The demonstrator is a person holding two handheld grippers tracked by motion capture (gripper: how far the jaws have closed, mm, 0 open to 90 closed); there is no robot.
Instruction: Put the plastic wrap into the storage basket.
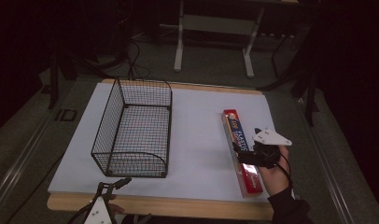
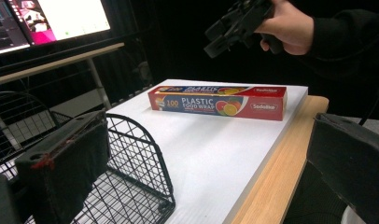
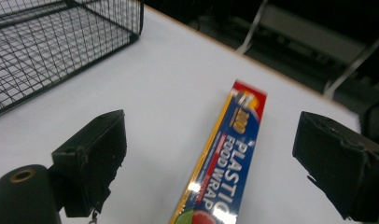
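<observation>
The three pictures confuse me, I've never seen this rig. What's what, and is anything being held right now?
A person holds a two-jaw claw in each hand. The high view looks down on the white table top. On it sit a black wire basket and a red box of plastic food wrap. The other two views ride on the claws. The right claw hovers over the box, jaws open on either side, gripping nothing. The left claw waits open at the table's near edge, also holding nothing.

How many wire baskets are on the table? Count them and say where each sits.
1. The wire basket stands on the white board's left half, apart from the plastic wrap box at right.
</observation>
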